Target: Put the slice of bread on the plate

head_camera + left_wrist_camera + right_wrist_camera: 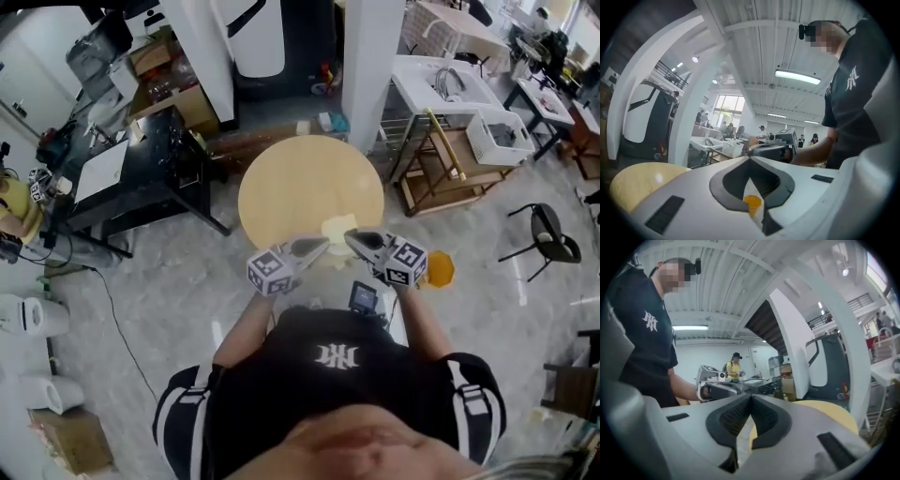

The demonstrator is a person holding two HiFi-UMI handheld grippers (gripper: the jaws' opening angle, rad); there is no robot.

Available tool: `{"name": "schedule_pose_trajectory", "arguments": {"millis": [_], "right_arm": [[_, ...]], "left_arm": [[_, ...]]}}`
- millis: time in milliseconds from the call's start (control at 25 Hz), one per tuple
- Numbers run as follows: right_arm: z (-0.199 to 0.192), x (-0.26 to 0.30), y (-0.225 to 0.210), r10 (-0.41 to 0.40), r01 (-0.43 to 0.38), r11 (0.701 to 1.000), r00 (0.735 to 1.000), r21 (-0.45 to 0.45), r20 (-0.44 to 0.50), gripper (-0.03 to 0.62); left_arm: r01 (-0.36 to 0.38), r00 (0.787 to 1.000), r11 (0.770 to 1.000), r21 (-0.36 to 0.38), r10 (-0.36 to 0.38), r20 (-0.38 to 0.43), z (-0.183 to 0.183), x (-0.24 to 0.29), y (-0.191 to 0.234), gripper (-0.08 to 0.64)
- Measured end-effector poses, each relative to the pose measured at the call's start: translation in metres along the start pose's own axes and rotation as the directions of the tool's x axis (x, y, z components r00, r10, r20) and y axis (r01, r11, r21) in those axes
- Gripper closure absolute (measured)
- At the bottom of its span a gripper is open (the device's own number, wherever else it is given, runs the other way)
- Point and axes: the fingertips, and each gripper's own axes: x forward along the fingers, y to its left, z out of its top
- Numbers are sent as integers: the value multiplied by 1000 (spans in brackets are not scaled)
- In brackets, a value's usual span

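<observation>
We hold the left gripper [322,246] and right gripper [350,236] level, jaws closed and empty, over the near edge of the round tabletop [291,187], where the slice of bread [337,228] lies, seemingly awaiting pickup.

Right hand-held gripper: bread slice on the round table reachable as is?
Probably yes. The bread slice lies at the table's near edge, right by the right hand-held gripper's tips, nothing between. Its jaws are shut, so open first.

Head view steeply down over round table [281,187], gripper views level, facing each other
</observation>
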Motion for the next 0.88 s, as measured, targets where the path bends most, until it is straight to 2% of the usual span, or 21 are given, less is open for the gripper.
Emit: {"name": "schedule_pose_trajectory", "arguments": {"millis": [80, 160, 280, 360, 520, 600, 720, 880], "right_arm": [[-6, -7, 22, 64, -64, 998, 998, 2, 13, 594], [-12, -18, 43, 95, -95, 995, 995, -7, 18, 595], [-21, -46, 79, 157, -157, 988, 987, 1, 23, 595], [-36, -67, 101, 190, -190, 981, 982, 33, 15, 595], [-67, -111, 148, 248, -253, 957, 967, 142, 55, 595], [-80, -127, 165, 239, -244, 954, 970, 171, 53, 595], [-89, -139, 175, 182, -186, 966, 983, 180, 35, 595], [-76, -154, 163, 103, -110, 982, 993, 155, 52, 595]], "left_arm": [[-15, 1000, 1000, -2, 15, 16, 7, -6, -16, 548], [-20, 999, 999, -25, 21, 29, 6, -11, -37, 548], [-12, 1000, 999, -44, 13, 8, -11, -11, -76, 548], [-15, 1000, 998, -55, 15, -15, -26, -10, -103, 548], [-41, 999, 995, -89, 40, -7, -43, -15, -161, 548], [-49, 999, 994, -100, 48, -11, -54, -18, -184, 548], [-58, 998, 992, -112, 56, -21, -66, -25, -205, 548], [-26, 998, 995, -94, 21, -55, -74, -21, -221, 548]]}}
